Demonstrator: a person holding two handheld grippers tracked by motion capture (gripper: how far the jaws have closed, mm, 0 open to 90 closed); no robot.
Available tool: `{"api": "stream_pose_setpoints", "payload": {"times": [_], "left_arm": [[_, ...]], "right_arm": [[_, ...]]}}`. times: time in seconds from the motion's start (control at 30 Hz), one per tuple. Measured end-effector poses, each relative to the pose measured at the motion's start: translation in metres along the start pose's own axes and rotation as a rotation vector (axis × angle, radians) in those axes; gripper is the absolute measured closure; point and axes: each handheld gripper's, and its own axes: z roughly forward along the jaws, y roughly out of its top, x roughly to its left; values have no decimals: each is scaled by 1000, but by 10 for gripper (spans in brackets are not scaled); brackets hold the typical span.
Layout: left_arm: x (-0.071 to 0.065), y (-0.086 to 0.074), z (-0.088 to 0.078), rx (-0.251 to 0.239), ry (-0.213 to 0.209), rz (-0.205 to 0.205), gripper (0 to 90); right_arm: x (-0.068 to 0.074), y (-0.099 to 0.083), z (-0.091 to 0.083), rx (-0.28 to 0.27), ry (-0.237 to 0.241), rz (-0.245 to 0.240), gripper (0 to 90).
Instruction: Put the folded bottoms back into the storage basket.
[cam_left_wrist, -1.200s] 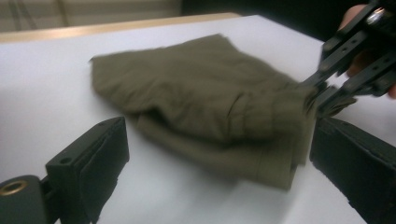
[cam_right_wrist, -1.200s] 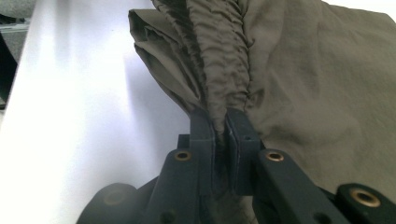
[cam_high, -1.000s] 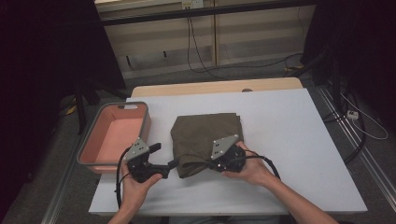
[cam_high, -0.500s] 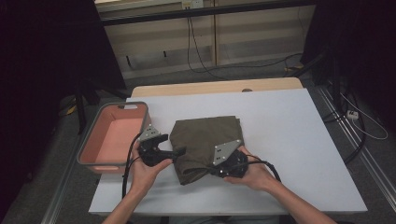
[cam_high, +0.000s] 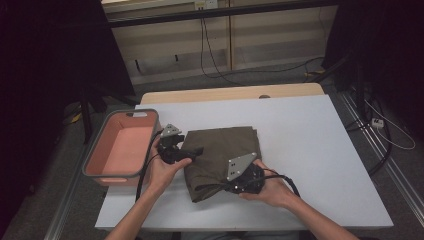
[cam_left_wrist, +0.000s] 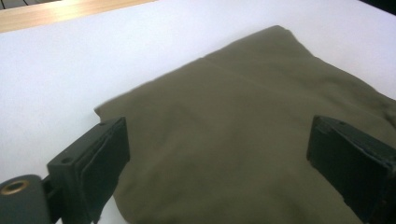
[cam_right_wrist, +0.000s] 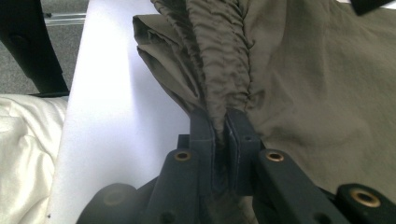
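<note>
A folded olive-green cloth (cam_high: 222, 155) lies on the white table (cam_high: 310, 150). My right gripper (cam_right_wrist: 221, 122) is shut on a gathered, elastic-looking edge of the cloth (cam_right_wrist: 224, 70) at its near side. In the high view the right gripper (cam_high: 235, 184) sits at the cloth's front edge. My left gripper (cam_high: 197, 150) hovers at the cloth's left edge, pointing right. In the left gripper view its jaws stand wide open, the left gripper (cam_left_wrist: 224, 154) just above the flat cloth (cam_left_wrist: 243, 121), with nothing pinched.
An orange-pink bin (cam_high: 121, 149) with a grey rim stands at the table's left edge, close to my left hand. A wooden strip (cam_high: 235, 92) runs along the table's far side. Cables trail on the floor (cam_high: 220, 65) beyond.
My left gripper has moved from the near left corner forward and right, up to the cloth's left edge. The right gripper has stayed put, still holding the cloth.
</note>
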Motion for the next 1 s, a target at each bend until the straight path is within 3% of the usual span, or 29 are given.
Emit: {"api": "stream_pose_setpoints", "payload": {"times": [0.07, 0.2, 0.27, 0.33, 0.47, 0.57, 0.77, 0.8, 0.93, 1.0], "left_arm": [[7, 4, 6, 4, -6, -30, 84], [18, 10, 20, 14, 52, -51, 114], [22, 11, 24, 29, 54, -55, 153], [36, 14, 35, 56, 87, -72, 168], [51, 16, 44, 70, 84, -122, 234], [55, 17, 50, 82, 83, -143, 319], [60, 20, 58, 106, 66, -143, 492], [62, 19, 60, 118, 76, -156, 495], [62, 15, 62, 153, 64, -143, 519], [62, 13, 63, 166, 45, -164, 537]], "right_arm": [[1, 0, 0, 2, 2, -1, 833], [2, 0, 1, 0, -1, -7, 832], [2, 0, 0, -3, -3, -7, 832], [2, 0, 0, -3, -1, -6, 832], [2, -1, 2, 4, -2, -9, 832], [2, -1, 2, 5, 0, -8, 832], [2, -1, 3, 10, 0, -10, 832], [3, -1, 3, 13, -3, -10, 832], [2, -1, 3, 11, -2, -9, 831], [3, -1, 3, 12, -2, -9, 831]]}}
